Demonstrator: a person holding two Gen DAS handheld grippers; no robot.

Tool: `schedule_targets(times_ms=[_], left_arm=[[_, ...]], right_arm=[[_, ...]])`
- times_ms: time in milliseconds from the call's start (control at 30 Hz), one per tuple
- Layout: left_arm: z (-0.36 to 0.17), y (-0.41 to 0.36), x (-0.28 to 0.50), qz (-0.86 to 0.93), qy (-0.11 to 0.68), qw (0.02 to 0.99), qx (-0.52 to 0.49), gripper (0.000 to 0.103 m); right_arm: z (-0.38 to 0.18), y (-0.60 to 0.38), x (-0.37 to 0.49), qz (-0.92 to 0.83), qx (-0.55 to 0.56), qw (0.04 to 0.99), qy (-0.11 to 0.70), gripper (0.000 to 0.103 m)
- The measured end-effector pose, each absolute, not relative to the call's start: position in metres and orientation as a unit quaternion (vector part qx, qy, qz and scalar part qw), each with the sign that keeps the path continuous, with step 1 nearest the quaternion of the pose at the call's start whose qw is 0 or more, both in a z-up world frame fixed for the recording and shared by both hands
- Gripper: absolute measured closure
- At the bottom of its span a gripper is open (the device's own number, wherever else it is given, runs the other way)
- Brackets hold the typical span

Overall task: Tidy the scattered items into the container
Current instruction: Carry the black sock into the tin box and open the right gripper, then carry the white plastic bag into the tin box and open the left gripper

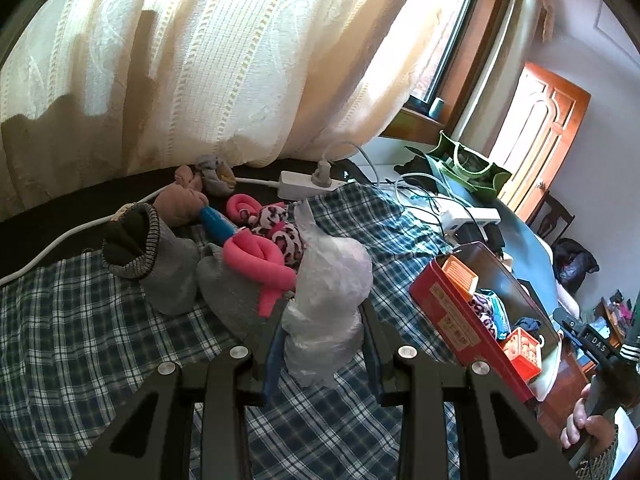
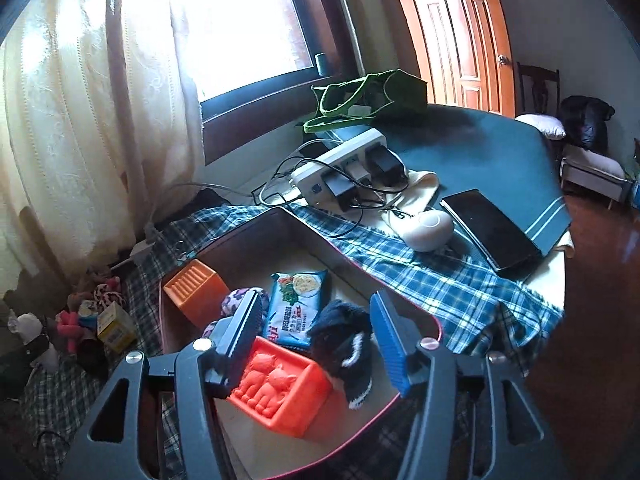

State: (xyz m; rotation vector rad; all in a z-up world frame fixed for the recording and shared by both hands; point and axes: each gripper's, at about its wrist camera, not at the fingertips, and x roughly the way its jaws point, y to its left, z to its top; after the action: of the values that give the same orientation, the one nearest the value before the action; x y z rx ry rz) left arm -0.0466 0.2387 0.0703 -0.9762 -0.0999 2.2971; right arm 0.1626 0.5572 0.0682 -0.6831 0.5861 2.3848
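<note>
White letters "DAS" stood on a dark gadget at the right edge of the left wrist view; the red tin bore a label and the snack packet carried print, both too small to read

Left wrist view looked down along its fingers, close over checked cloth, red tin off right, right wrist view stood directly above that tin, both sharing tin, cloth, curtain.

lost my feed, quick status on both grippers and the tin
Left gripper shut on clear plastic bag. Right gripper open over red tin, dark sock lying inside. Nothing blocking.
</note>
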Motion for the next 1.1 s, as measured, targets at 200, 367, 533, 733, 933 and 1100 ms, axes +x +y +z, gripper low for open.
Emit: schedule_targets(times_ms=[200, 367, 533, 733, 933, 1100], left_arm=[[0.071, 0.267, -0.032, 0.862, -0.018, 0.337, -0.379, 0.067], [0.078, 0.305, -0.014, 0.852, 0.000, 0.366, -0.373, 0.067], [0.077, 0.350, 0.002, 0.831, 0.020, 0.403, -0.383, 0.067], [0.077, 0.397, 0.016, 0.817, 0.032, 0.434, -0.378, 0.067], [0.073, 0.434, 0.025, 0.803, 0.048, 0.462, -0.373, 0.067], [0.069, 0.444, 0.027, 0.796, 0.052, 0.469, -0.379, 0.067]], right_arm=[[0.067, 0.560, 0.166, 0.897, -0.246, 0.279, 0.239, 0.042], [0.065, 0.565, 0.168, 0.899, -0.244, 0.270, 0.244, 0.042], [0.062, 0.580, 0.178, 0.896, -0.235, 0.270, 0.261, 0.042], [0.062, 0.595, 0.188, 0.891, -0.226, 0.278, 0.278, 0.042], [0.065, 0.598, 0.189, 0.892, -0.223, 0.281, 0.274, 0.042], [0.064, 0.597, 0.187, 0.892, -0.225, 0.282, 0.272, 0.042]])
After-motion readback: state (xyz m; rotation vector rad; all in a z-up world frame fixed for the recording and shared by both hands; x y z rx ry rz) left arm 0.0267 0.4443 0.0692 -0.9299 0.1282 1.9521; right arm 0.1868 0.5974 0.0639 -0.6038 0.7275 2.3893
